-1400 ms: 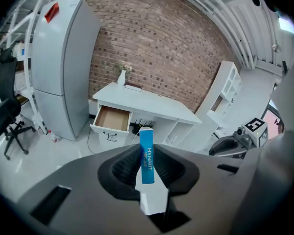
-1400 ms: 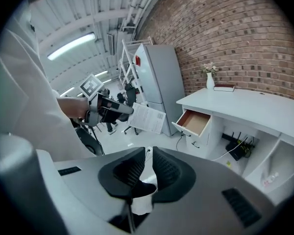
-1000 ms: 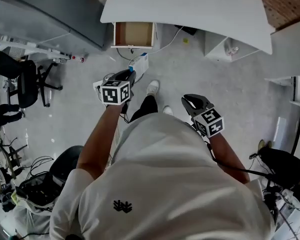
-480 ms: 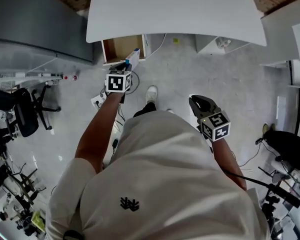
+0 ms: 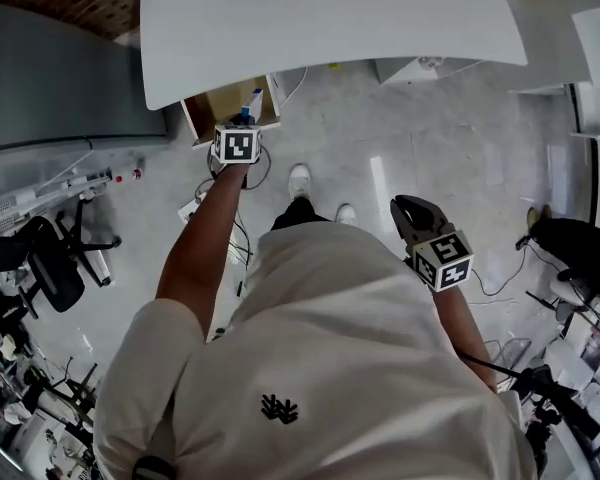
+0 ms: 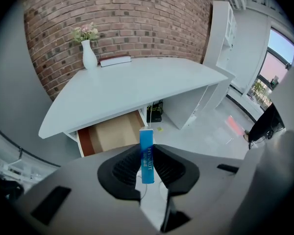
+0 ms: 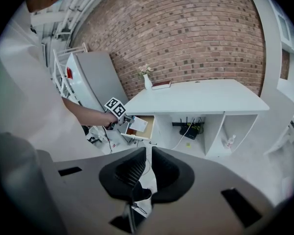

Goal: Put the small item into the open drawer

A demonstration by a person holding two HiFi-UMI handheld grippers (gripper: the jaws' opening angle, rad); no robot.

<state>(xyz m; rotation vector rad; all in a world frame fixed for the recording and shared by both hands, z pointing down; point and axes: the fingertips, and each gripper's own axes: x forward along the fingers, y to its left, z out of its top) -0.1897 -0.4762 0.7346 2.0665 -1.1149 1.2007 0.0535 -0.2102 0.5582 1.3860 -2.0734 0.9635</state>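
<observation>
A red brick wall backs a white desk on grey floor.

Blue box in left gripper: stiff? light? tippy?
Box likely stiff: its edges look straight under the left gripper's pinch. Probably light, being a slim carton. Tall and narrow, so it would likely topple if stood in the drawer.

white vase stands just beside a book, brick wall behind.

- We wore a white short-sleeved shirt with a small black logo.
- Our trousers were dark, our shoes white.
- Left gripper and right gripper were dark grey, with black-marked white cubes.
</observation>
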